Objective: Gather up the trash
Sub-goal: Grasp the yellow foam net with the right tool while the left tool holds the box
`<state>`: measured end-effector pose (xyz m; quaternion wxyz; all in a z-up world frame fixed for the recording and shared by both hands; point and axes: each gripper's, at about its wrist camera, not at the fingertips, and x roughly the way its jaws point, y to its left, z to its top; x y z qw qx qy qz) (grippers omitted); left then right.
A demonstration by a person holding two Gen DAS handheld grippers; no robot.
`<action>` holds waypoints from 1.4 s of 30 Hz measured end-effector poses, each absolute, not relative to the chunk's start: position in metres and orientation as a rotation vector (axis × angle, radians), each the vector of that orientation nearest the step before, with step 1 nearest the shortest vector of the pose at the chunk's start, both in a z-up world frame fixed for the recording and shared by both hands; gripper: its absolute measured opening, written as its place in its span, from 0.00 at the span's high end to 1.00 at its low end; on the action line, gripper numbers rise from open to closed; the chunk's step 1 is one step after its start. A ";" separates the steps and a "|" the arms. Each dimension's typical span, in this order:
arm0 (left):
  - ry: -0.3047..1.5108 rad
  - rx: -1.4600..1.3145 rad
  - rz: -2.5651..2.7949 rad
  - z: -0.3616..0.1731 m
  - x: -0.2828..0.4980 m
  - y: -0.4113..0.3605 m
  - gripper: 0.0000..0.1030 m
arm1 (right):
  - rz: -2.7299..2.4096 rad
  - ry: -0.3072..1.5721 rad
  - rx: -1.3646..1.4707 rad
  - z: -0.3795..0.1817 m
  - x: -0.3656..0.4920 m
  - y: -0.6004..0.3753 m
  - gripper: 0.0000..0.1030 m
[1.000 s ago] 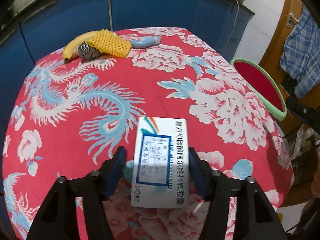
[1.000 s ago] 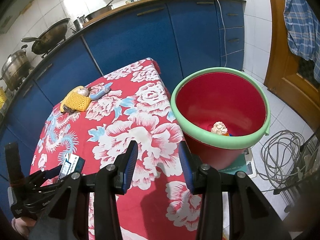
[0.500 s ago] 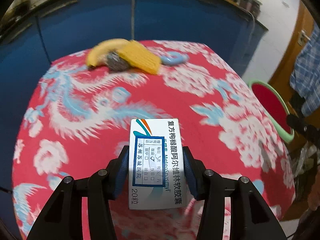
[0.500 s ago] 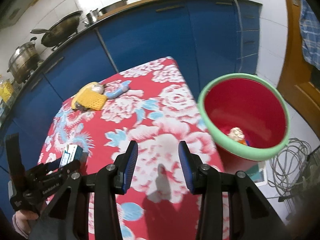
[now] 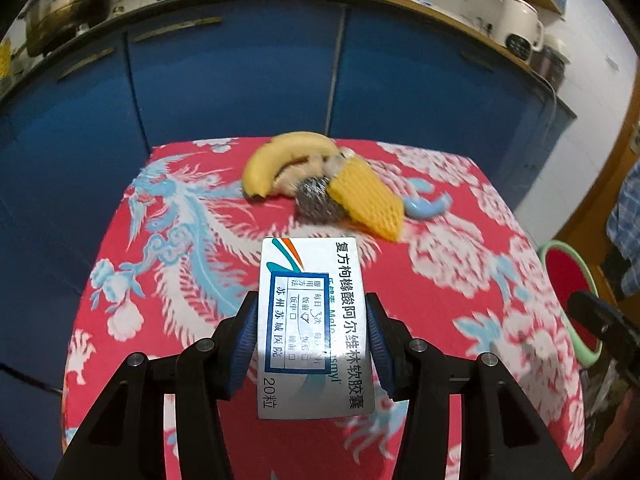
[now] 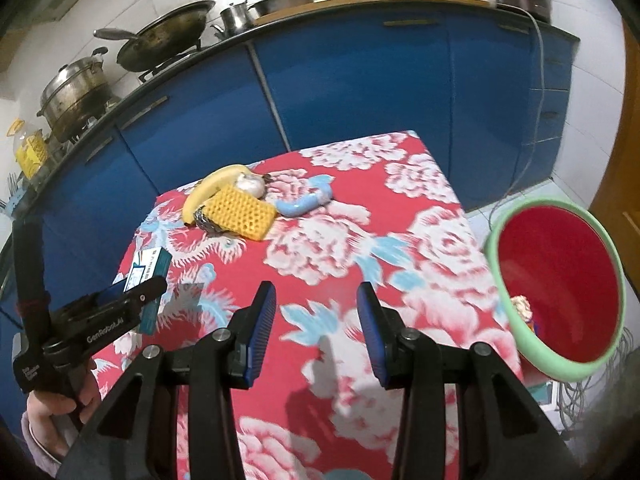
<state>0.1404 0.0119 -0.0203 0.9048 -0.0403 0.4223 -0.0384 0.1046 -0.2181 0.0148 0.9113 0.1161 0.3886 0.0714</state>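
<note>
My left gripper (image 5: pixel 311 305) is shut on a white and blue medicine box (image 5: pixel 312 264), holding it by its long sides just above the red flowered tablecloth (image 5: pixel 440 300). In the right wrist view the same box (image 6: pixel 150 264) sticks out of the left gripper (image 6: pixel 134 298) at the table's left edge, with a hand on the handle. My right gripper (image 6: pixel 316 292) hangs open over the cloth with nothing between its fingers. A red bucket with a green rim (image 6: pixel 495 248) stands on the floor to the right of the table, with some scraps at its bottom.
At the table's far end lie a banana (image 5: pixel 280 160), a steel scourer (image 5: pixel 316 202), a yellow foam net (image 5: pixel 370 200) and a light blue curved piece (image 5: pixel 428 208). Blue cabinets (image 6: pixel 360 80) with pots on top stand behind. Cables (image 6: pixel 580 408) lie on the floor by the bucket.
The left jaws closed onto the medicine box and lifted it off the cloth. Both grippers swung left, so the bucket slid toward the right edge of each view.
</note>
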 end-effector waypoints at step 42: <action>0.900 -0.215 -0.014 -0.059 0.215 0.048 0.49 | 0.343 0.931 0.189 -0.061 0.271 -0.127 0.81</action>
